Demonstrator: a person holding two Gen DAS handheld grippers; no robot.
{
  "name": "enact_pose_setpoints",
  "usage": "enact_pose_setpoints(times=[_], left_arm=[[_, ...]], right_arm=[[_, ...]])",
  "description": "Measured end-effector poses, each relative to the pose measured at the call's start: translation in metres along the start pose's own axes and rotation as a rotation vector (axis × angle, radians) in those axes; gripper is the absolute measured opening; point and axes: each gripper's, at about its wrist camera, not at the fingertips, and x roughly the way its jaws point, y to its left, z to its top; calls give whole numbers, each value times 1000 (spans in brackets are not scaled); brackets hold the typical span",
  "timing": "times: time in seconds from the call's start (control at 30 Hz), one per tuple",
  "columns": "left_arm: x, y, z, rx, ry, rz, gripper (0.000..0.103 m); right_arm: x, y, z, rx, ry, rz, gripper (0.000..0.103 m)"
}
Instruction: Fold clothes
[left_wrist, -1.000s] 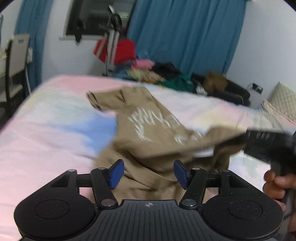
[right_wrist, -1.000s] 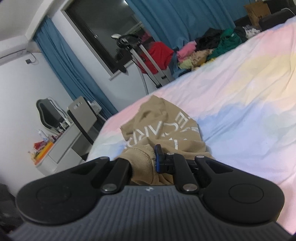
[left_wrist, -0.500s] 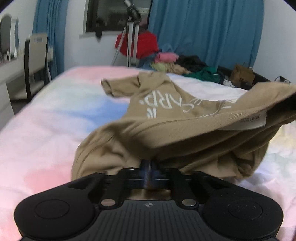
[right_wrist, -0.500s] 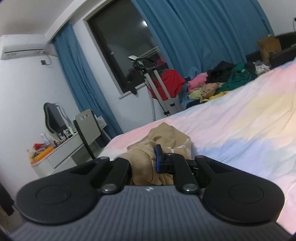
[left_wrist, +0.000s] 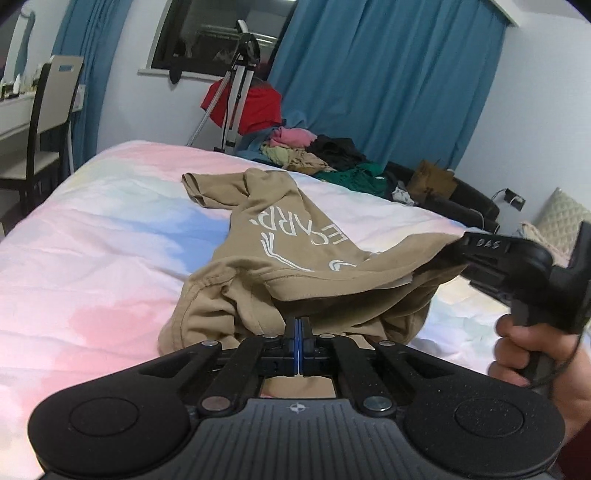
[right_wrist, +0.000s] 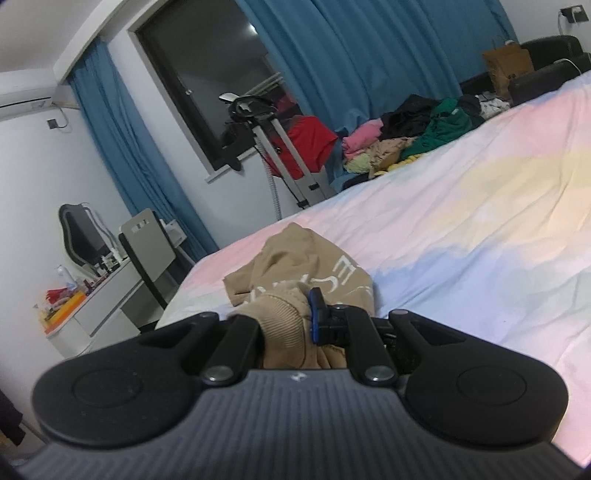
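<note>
Both grippers clamp the tan shirt (left_wrist: 280, 258): left gripper (left_wrist: 297, 341) at 1 edge; right gripper (right_wrist: 295, 317) on ribbed hem, lifting it off the bed (left_wrist: 92, 258), likely to spread it.

shirt (left_wrist: 280, 258) print partly folded under, right gripper (right_wrist: 295, 321) left pad hidden by cloth, hand (left_wrist: 535, 354) cut off at edge

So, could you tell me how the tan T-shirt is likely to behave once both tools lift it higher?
The tan T-shirt will probably sag: it already droops between the left tool and right tool. It looks light, so it should lift easily. Its far sleeve will likely drag along the bedsheet.
</note>
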Motion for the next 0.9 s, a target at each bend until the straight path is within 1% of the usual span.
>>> enact_pose_setpoints(times=[0.03, 0.07, 0.1, 0.13, 0.17, 0.2, 0.27, 0.4, 0.43, 0.53, 0.57, 0.63, 0.73, 0.77, 0.8, 0.87, 0.9], left_arm=[[2, -2, 0, 13, -5, 11, 2], [8, -7, -1, 45, -14, 46, 8], [15, -12, -3, 76, -22, 81, 21], [22, -17, -4, 107, -31, 116, 29], [29, -22, -5, 138, -39, 151, 47], [36, -27, -6, 169, -47, 186, 61], [50, -37, -9, 232, -64, 256, 71], [77, -56, -14, 352, -95, 396, 71], [83, -55, -14, 353, -86, 435, 71], [90, -45, -15, 334, -43, 509, 70], [86, -42, -14, 320, -37, 515, 67], [77, -35, -12, 288, -27, 525, 66], [45, -30, -6, 202, -90, 495, 67], [32, -29, -5, 180, -118, 479, 70], [19, -29, -4, 157, -147, 460, 77], [-7, -29, -5, 113, -209, 388, 84], [-11, -29, -4, 111, -218, 381, 84]], right_arm=[[-2, 3, -1, -15, -6, 4, 11], [-3, 6, -1, -30, -12, 8, 11], [-5, 9, -1, -41, -16, 9, 11], [-7, 11, -1, -48, -20, 13, 11], [-8, 12, -1, -45, -22, 18, 11], [-9, 13, -2, -42, -23, 22, 11], [-11, 13, -2, -32, -25, 34, 11], [-13, 15, -3, -36, -30, 47, 11], [-13, 16, -3, -41, -31, 48, 11], [-12, 18, -5, -73, -41, 20, 11], [-12, 17, -5, -87, -47, 3, 11], [-10, 15, -4, -85, -48, -19, 11], [-9, 10, -3, -72, -51, -46, 11], [-9, 8, -3, -66, -45, -55, 11], [-8, 7, -4, -60, -40, -64, 11], [-7, 4, -4, -49, -28, -82, 11], [-6, 2, -4, -43, -23, -91, 11]])
